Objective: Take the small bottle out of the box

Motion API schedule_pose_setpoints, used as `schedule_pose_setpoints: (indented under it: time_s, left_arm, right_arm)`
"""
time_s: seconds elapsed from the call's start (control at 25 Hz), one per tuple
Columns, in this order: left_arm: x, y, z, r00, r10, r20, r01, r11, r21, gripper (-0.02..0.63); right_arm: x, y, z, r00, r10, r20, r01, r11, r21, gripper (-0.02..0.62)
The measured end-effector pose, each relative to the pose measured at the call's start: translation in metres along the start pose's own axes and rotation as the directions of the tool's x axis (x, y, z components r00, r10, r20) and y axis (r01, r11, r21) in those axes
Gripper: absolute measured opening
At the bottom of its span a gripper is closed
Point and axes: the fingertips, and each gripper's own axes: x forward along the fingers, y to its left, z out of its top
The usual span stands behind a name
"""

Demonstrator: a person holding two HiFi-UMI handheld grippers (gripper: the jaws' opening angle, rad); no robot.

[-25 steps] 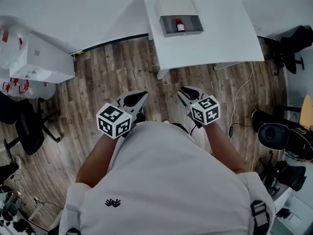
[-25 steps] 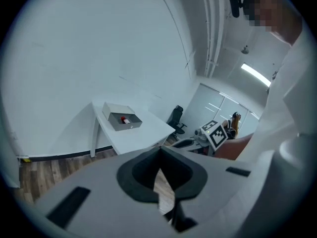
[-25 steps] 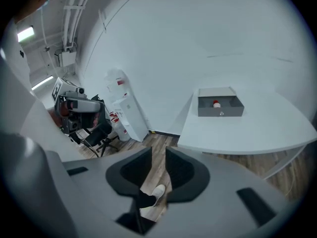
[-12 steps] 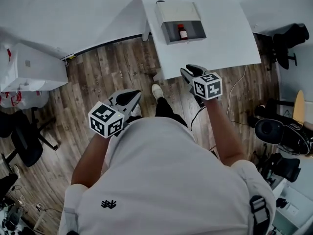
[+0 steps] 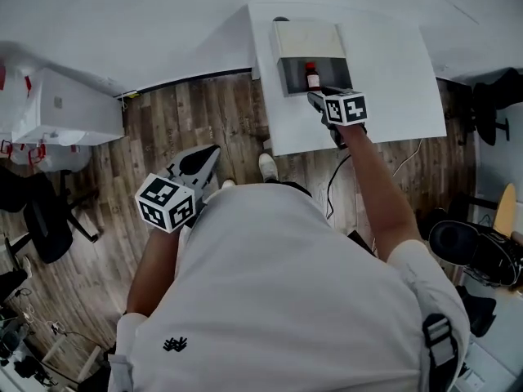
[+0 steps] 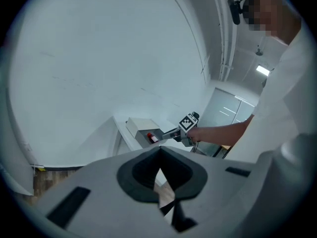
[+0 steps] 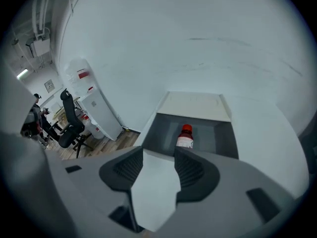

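Note:
A small bottle (image 5: 311, 74) with a red cap and white label stands in a grey open-fronted box (image 5: 283, 73) with a beige lid on the white table (image 5: 392, 72). My right gripper (image 5: 315, 98) hovers over the table just in front of the box opening. In the right gripper view the bottle (image 7: 185, 137) stands inside the box (image 7: 161, 127), just beyond the right gripper (image 7: 158, 155). Its jaws are opening, with nothing between them. My left gripper (image 5: 211, 153) hangs low over the wooden floor, well short of the table. In the left gripper view the left gripper (image 6: 160, 156) is shut and empty.
A white cabinet (image 5: 65, 109) stands at the left by the wall, with a black office chair (image 5: 41, 219) in front of it. More dark chairs (image 5: 474, 251) crowd the right side. A cable (image 5: 337, 178) runs across the wood floor below the table edge.
The person has stepped up to the table. My right gripper has travelled forward from over the floor to the box's front, and its jaws have spread. The left gripper has dropped back to the left.

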Motion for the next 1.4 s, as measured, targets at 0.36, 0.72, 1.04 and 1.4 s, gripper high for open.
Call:
schedule_pose_setpoints:
  time_s: [0.36,0.72,1.04,1.4]
  left_arm:
    - [0.031,0.002,0.021,0.995,0.097,-0.002,-0.097,0.995,0.021,0.006]
    - [0.043,0.013,0.03,0.985,0.172,0.002,-0.172,0.985,-0.006,0.006]
    - [0.04,0.016,0.033,0.978,0.209,0.008,-0.209,0.978,-0.028,0.006]
    - [0.035,0.013,0.034,0.977,0.213,0.033,-0.212,0.977,-0.03,0.006]
  right_arm:
    - [0.053,-0.042,0.015,0.993,0.044,-0.107,-0.041,0.999,0.023,0.267]
    - [0.093,-0.057,0.004,0.965,0.052,-0.255,-0.056,0.998,-0.008,0.276]
    - [0.106,-0.062,-0.008,0.923,0.01,-0.386,-0.028,0.999,-0.041,0.27]
    - [0.103,-0.064,-0.013,0.92,-0.034,-0.39,0.001,0.997,-0.083,0.222]
